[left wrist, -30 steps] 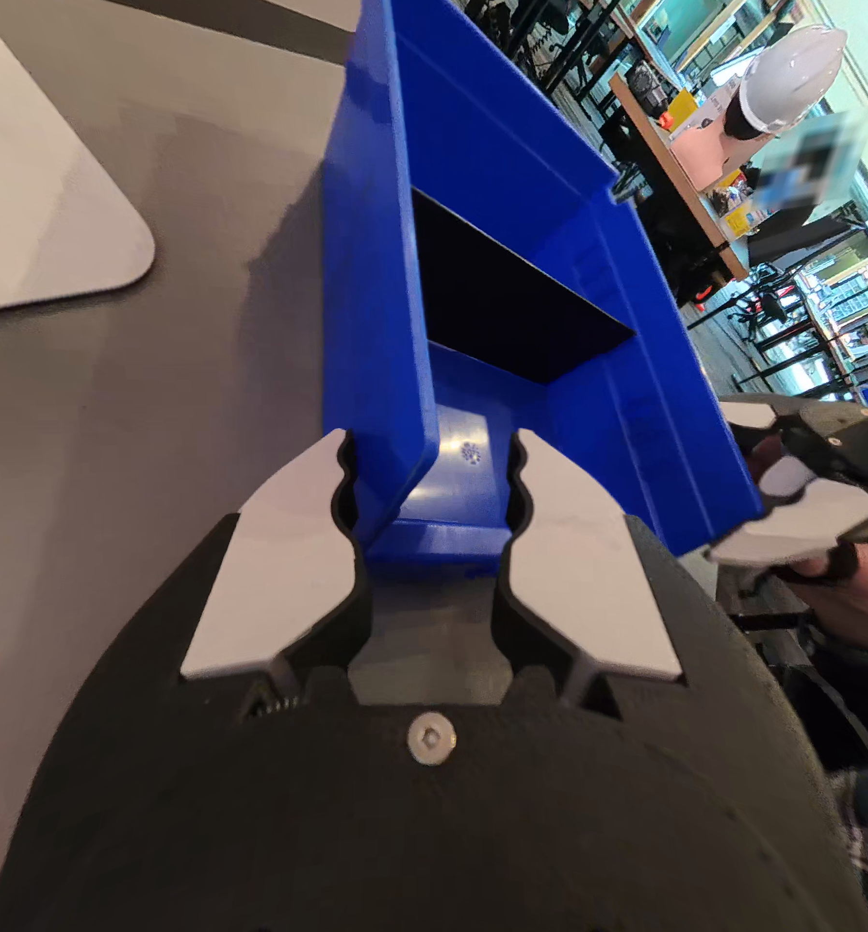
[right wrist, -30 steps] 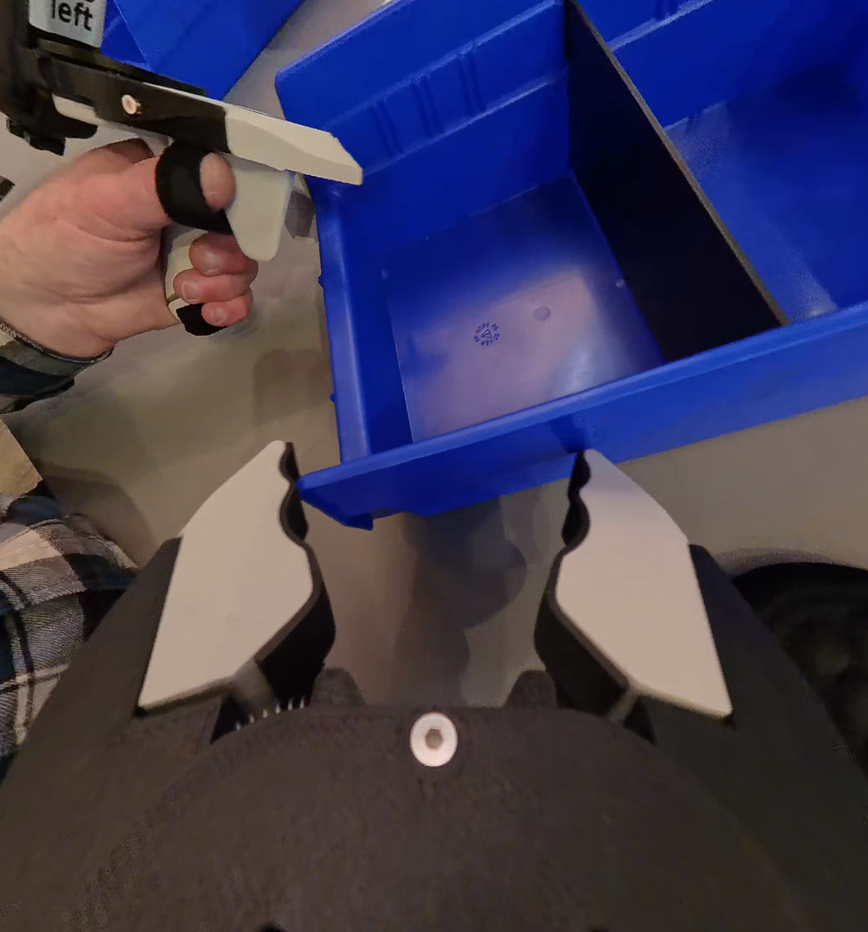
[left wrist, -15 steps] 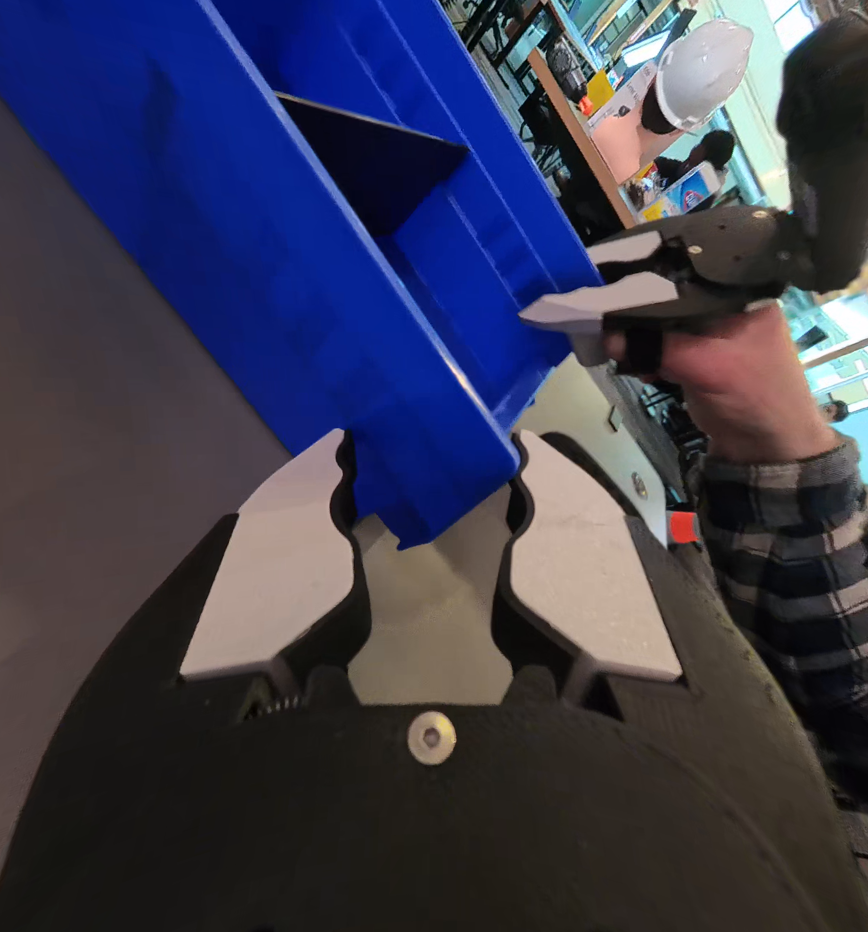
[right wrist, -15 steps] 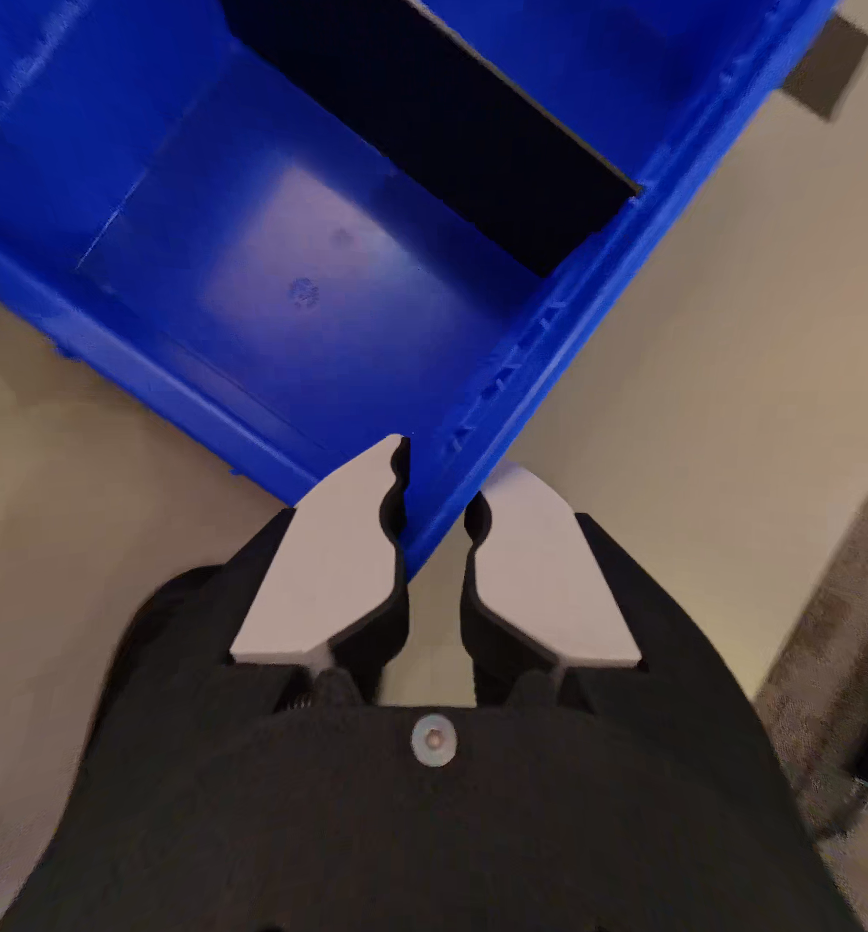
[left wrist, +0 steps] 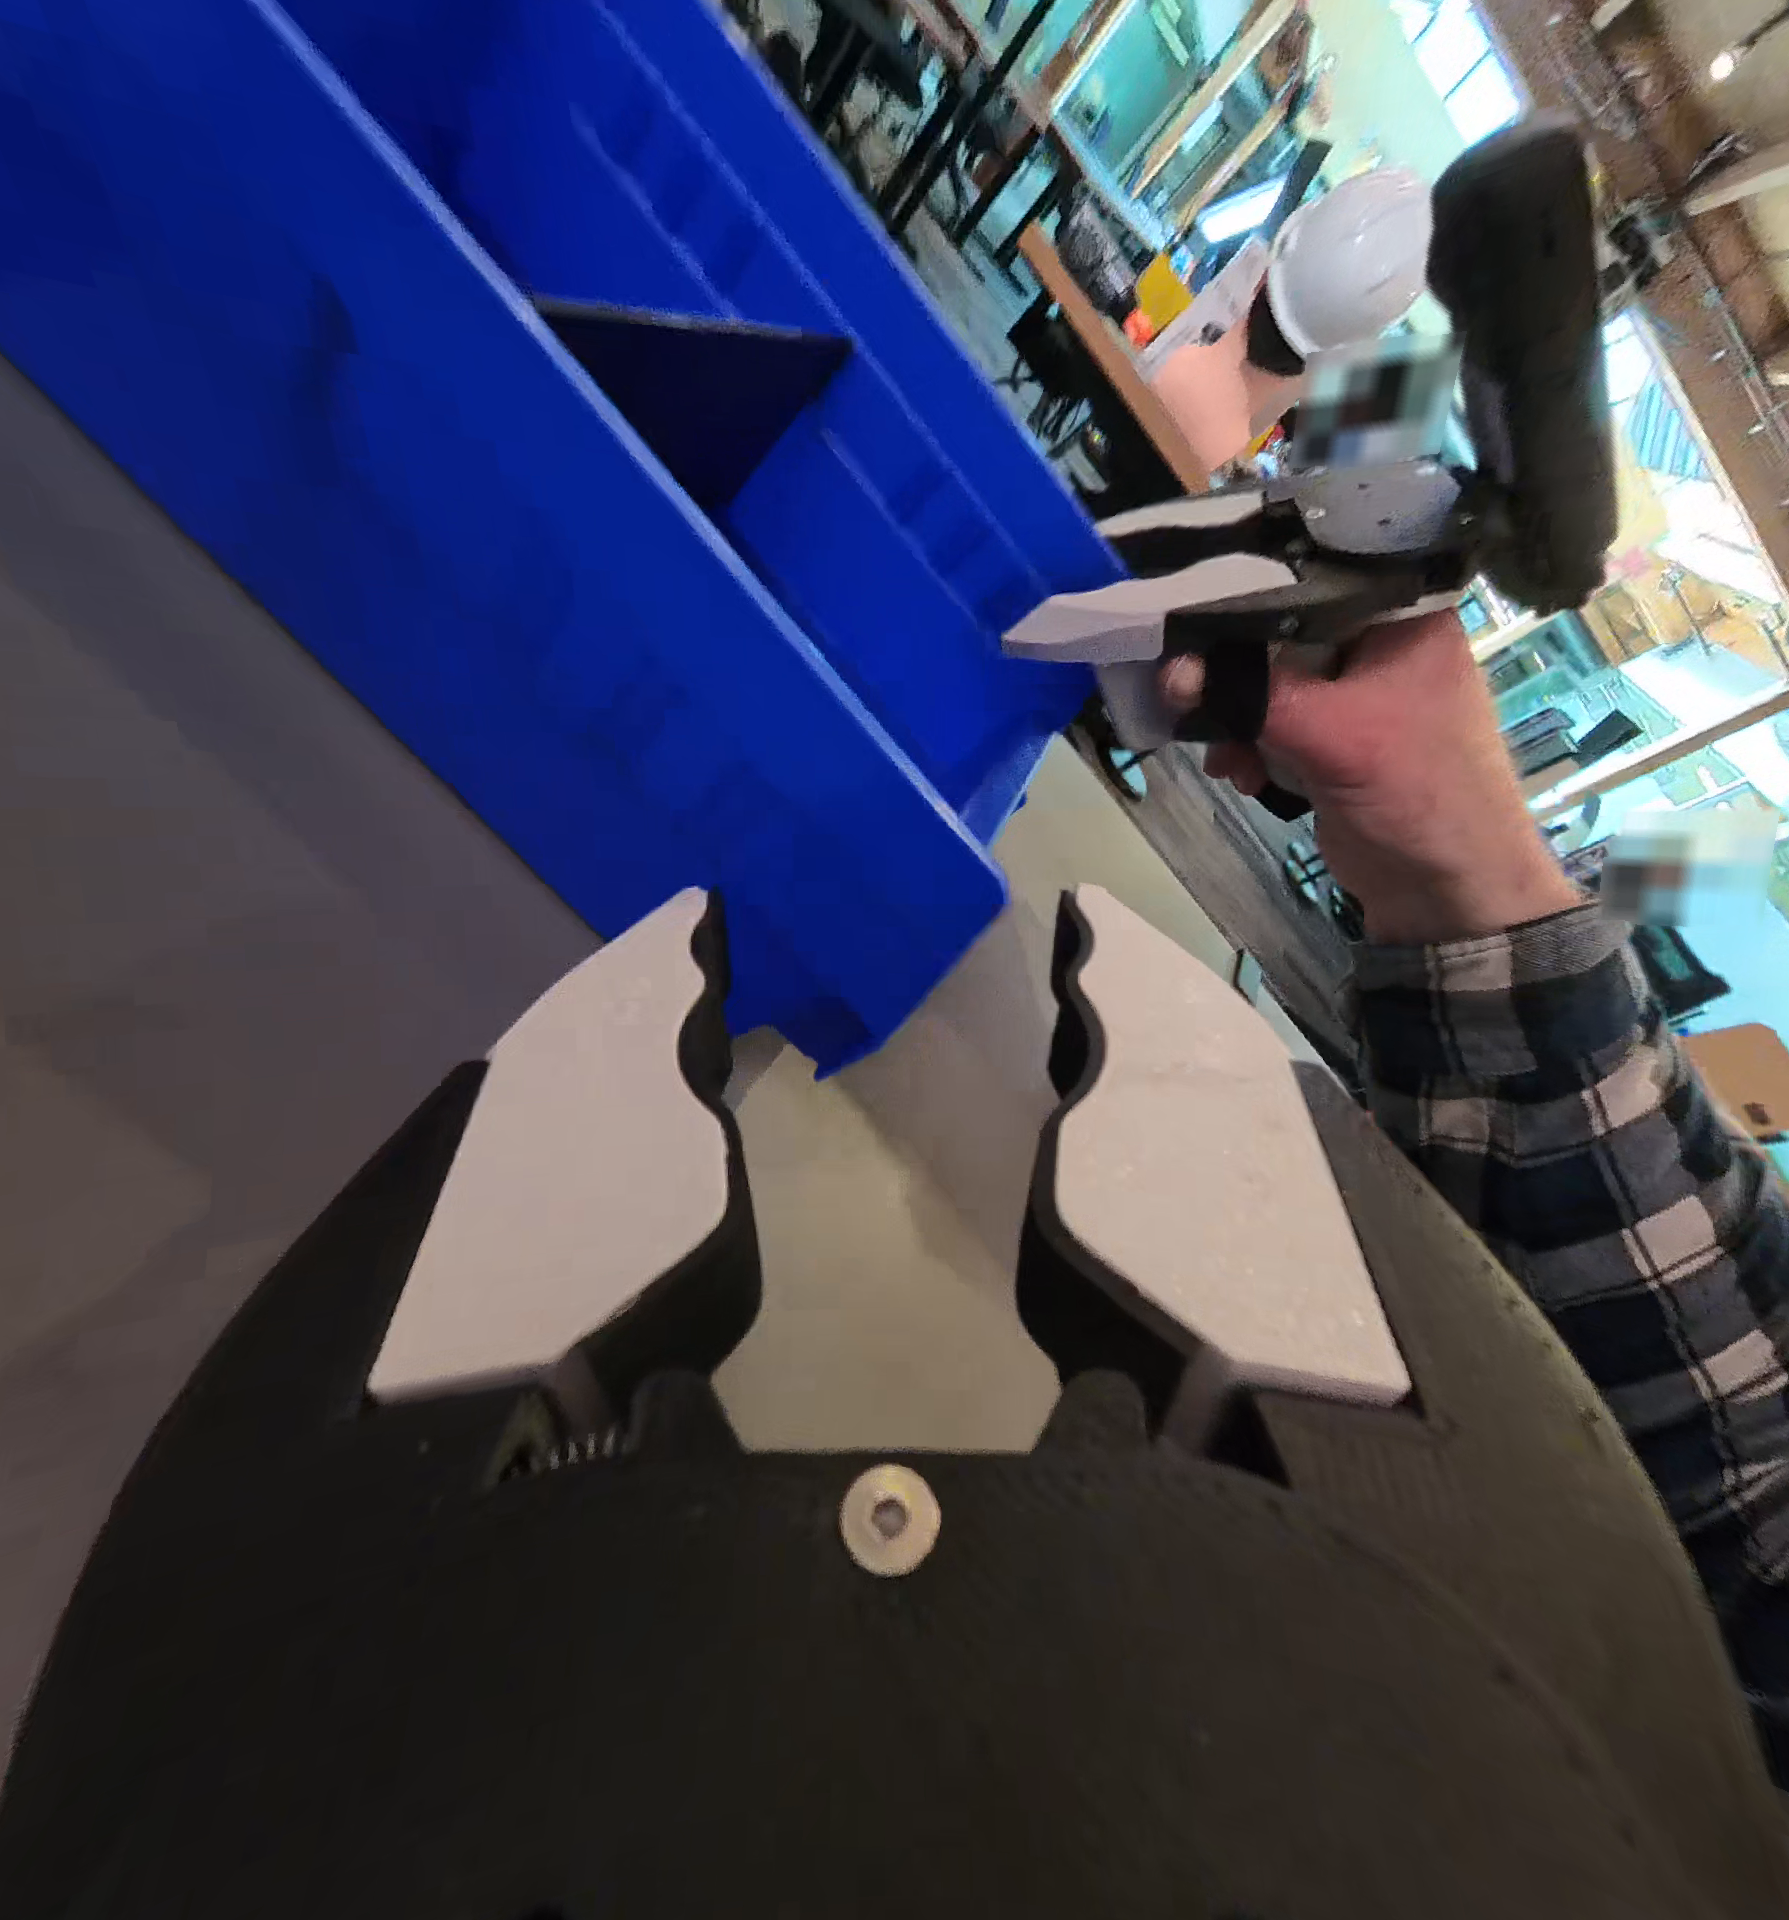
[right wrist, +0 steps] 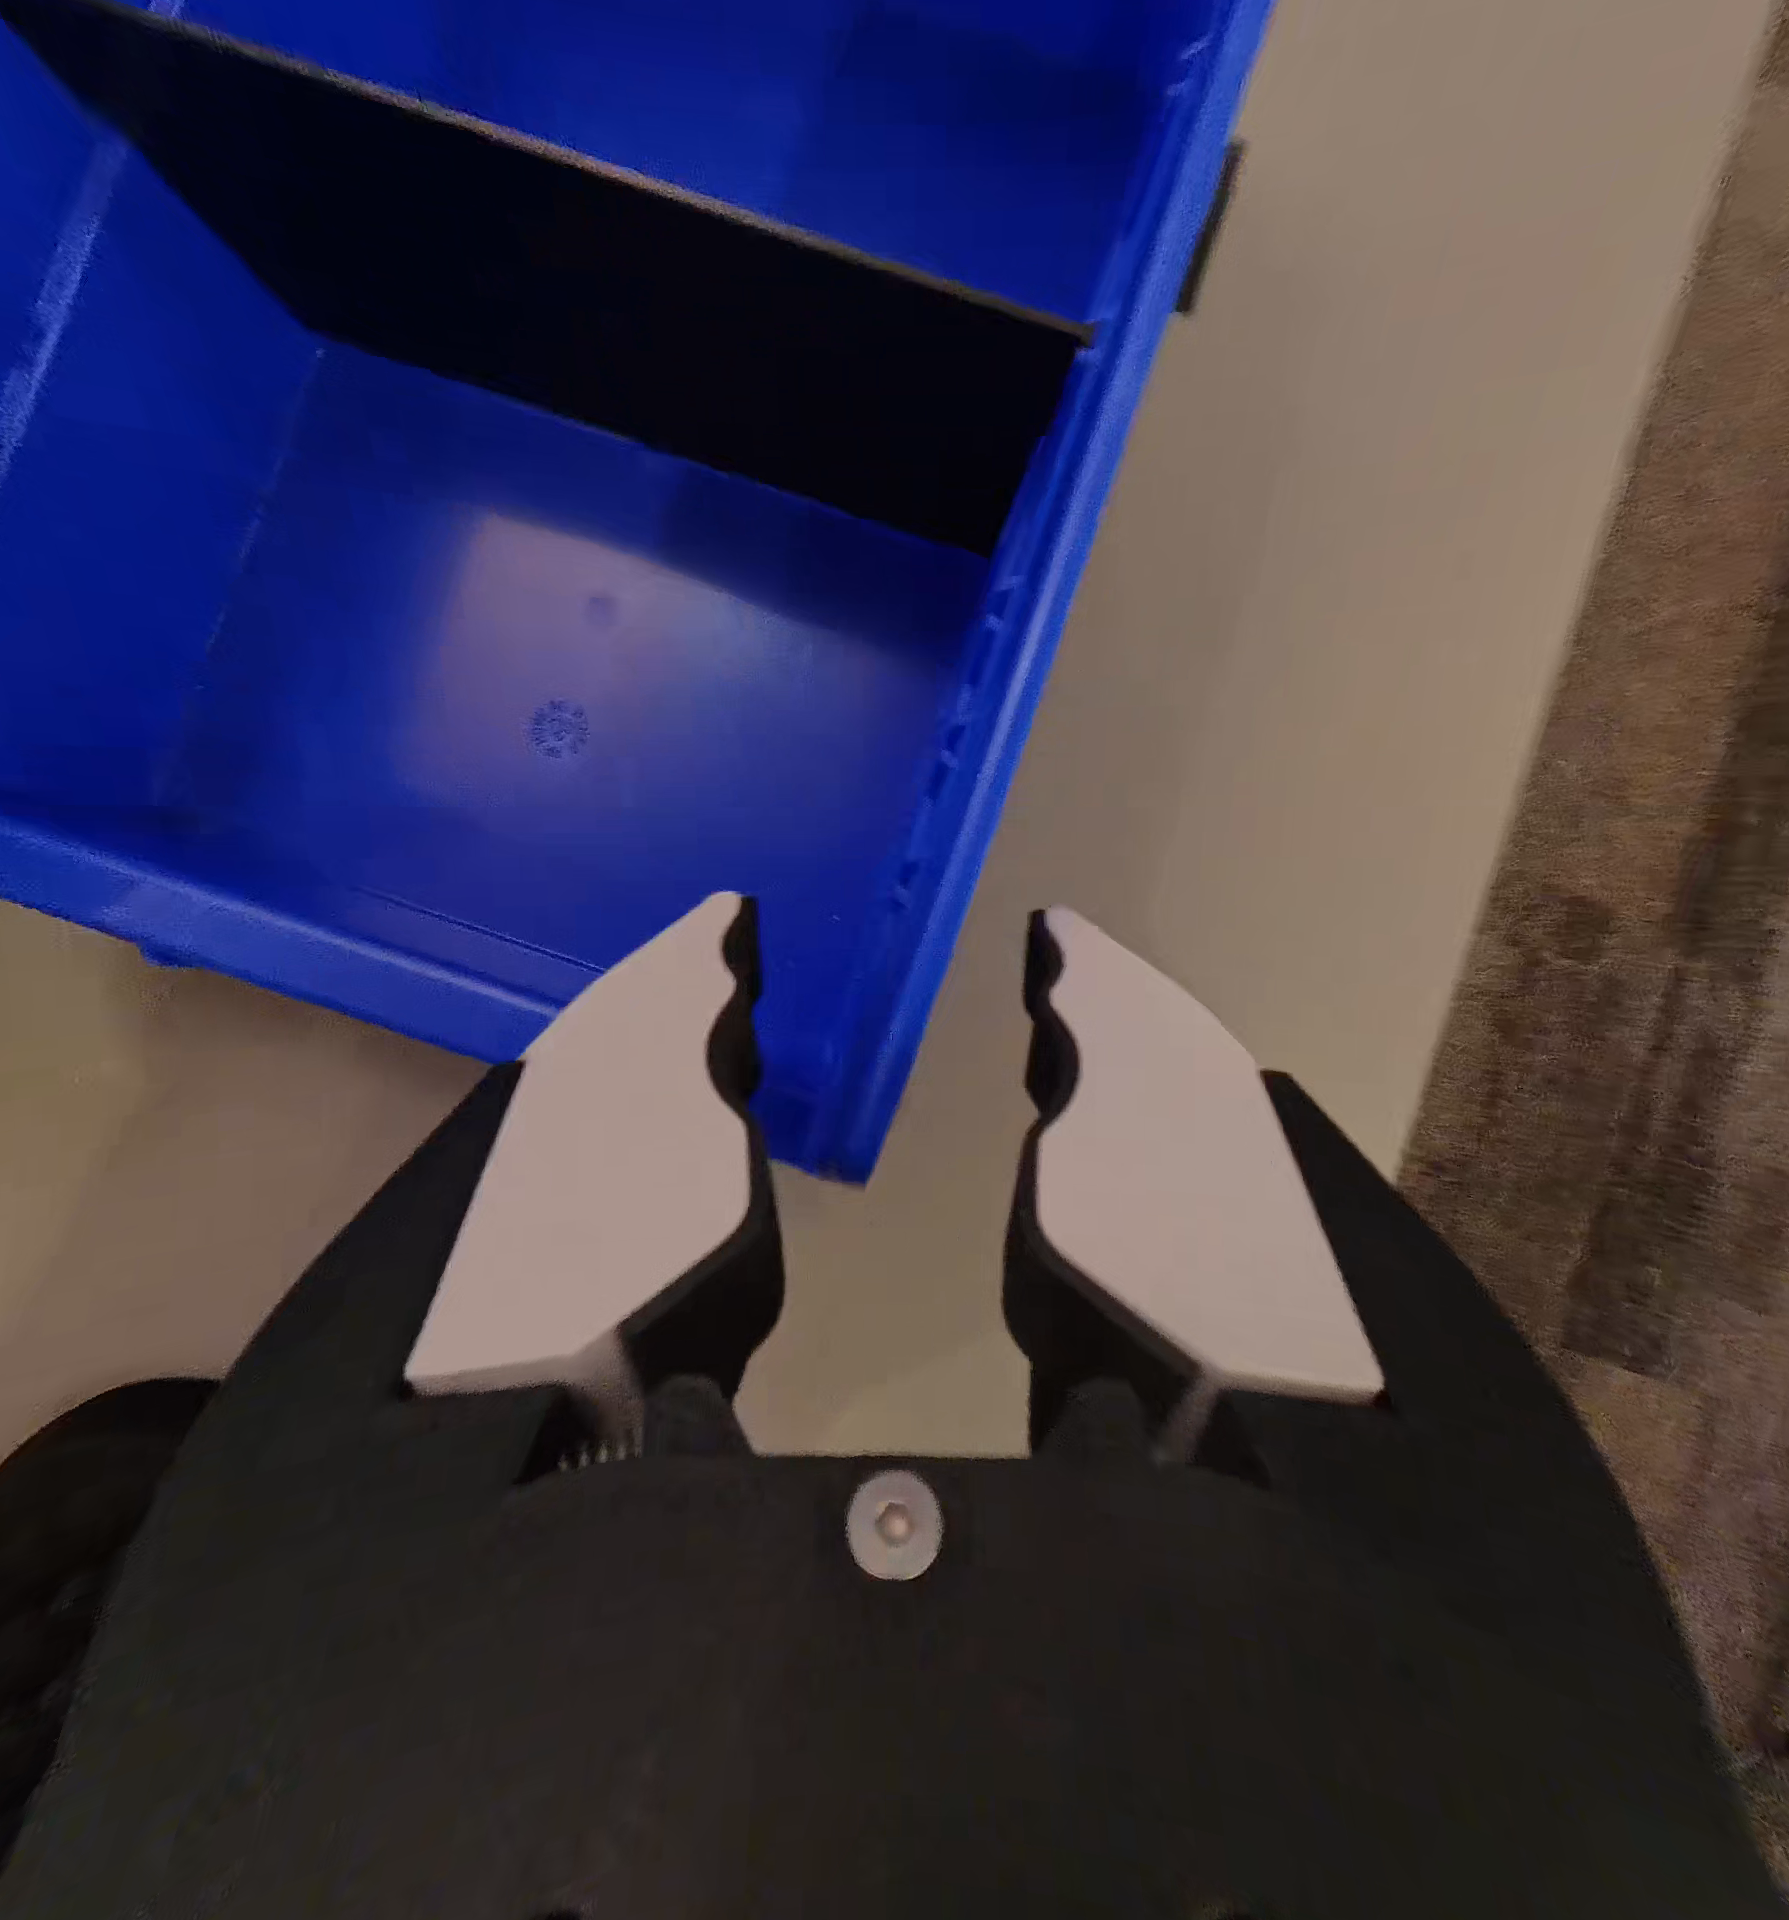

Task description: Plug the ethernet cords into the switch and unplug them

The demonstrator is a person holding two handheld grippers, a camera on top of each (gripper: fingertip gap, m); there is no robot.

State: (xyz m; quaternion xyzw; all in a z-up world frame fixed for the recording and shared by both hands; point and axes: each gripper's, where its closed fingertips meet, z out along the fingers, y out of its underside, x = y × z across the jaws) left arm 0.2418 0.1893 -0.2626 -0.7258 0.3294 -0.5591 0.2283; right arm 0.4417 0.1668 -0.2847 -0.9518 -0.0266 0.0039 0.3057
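Observation:
No ethernet cord or switch shows in either view. A blue plastic bin (left wrist: 454, 468) with a black divider (left wrist: 692, 395) stands on the grey table (left wrist: 142, 935). My left gripper (left wrist: 885, 904) is open, with the bin's near corner between its fingers; a gap shows at the right pad, so nothing is held. My right gripper (right wrist: 888, 914) is open over the bin's (right wrist: 557, 675) other near corner, its side wall between the fingers and clear of the right pad. It also shows in the left wrist view (left wrist: 1087, 582), held by a hand (left wrist: 1368, 748) at the bin's rim.
The bin's near compartment is empty in front of the black divider (right wrist: 609, 270). The pale table top (right wrist: 1285, 623) ends at the right, with brown carpet (right wrist: 1648, 727) below. A plaid sleeve (left wrist: 1544, 1143) is at the right. A white hard hat (left wrist: 1337, 249) sits on a far desk. One gripper's finger ends stand about 20 cm off the other's.
My right gripper closed on the bin's side wall half a second ago and has now opened off it. The bin has turned in both views. My left jaws stayed open.

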